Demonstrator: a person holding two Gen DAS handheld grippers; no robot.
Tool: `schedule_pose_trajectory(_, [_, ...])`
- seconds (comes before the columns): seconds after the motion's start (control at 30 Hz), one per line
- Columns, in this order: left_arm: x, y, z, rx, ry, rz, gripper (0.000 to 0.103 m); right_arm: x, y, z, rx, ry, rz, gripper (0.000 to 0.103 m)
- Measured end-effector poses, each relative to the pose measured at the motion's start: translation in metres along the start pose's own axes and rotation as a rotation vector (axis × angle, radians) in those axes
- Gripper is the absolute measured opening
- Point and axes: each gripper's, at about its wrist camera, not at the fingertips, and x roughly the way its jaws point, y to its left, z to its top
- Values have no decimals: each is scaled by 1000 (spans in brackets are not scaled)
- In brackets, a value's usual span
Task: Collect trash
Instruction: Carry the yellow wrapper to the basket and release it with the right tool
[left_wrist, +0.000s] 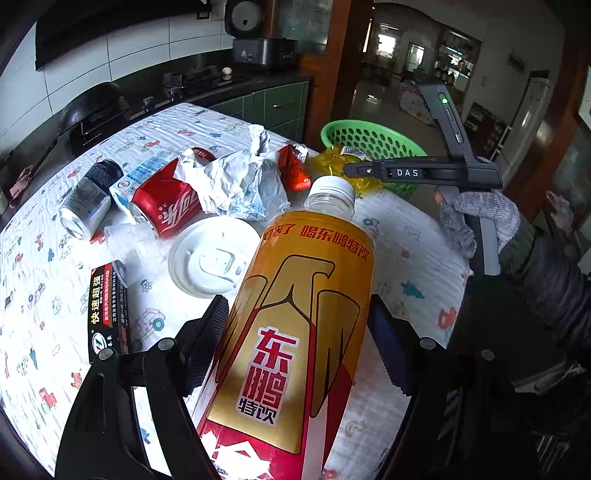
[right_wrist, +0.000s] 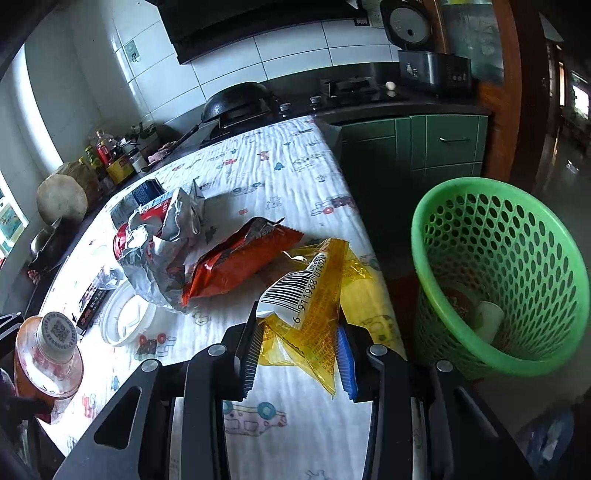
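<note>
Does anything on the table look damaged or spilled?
Nothing is spilled. The red cola can lies on its side with a dented body, next to a second tipped can. The silver wrapper beside them is crumpled. These look like ordinary trash, not an accident.

Wok (right_wrist: 236, 99), rice cooker (right_wrist: 432, 64), stove (right_wrist: 351, 90)

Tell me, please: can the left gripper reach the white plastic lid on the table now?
Probably not yet. The left gripper is shut on the yellow drink bottle, so its jaws are full. The white lid lies uncovered just ahead-left.
</note>
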Motion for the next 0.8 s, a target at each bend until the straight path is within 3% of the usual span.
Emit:
schedule_pose_trajectory(0.2, [11,-10,11,3,-3,-29,74,-17,-28,2,27,-36,-43,35])
schedule_pose_trajectory(0.57, [37,-32,53,21,-13,-81,74,-32,-124,13,115,-62,-236,36])
schedule_pose_trajectory(0.63, [43,-40,66,31,-18,-93,74,-29,-142,12,131,-53,-268,38])
schedule_pose_trajectory(0.8, [62,-59,104,59,-25,-119,74,-27,-178,8,183,-54,-296,54])
